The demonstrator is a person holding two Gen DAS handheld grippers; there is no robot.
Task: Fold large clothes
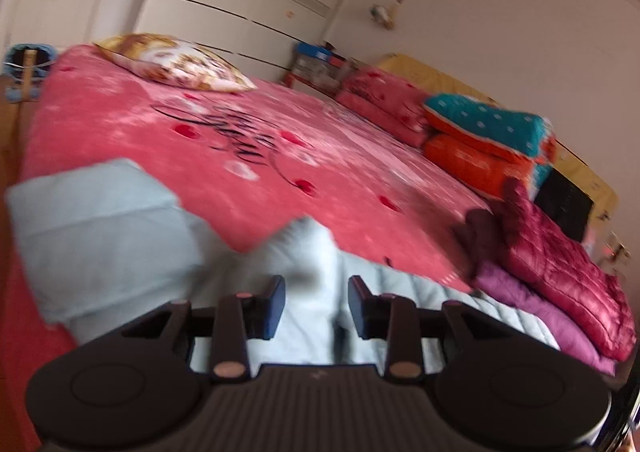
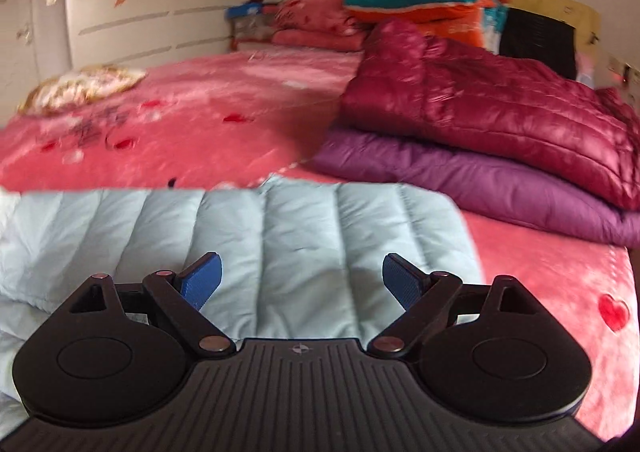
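A pale blue padded jacket point(image 2: 248, 236) is laid across the near edge of the bed point(image 2: 224, 140), partly folded, so that it can be doubled over flat. The right gripper point(image 2: 302, 280) is held above it with jaws wide apart and nothing between them. The left gripper point(image 1: 316, 308) is held over a raised fold, jaws parted and not pressing on it. Two folded jackets point(image 2: 500, 140) are stacked aside, probably finished work.
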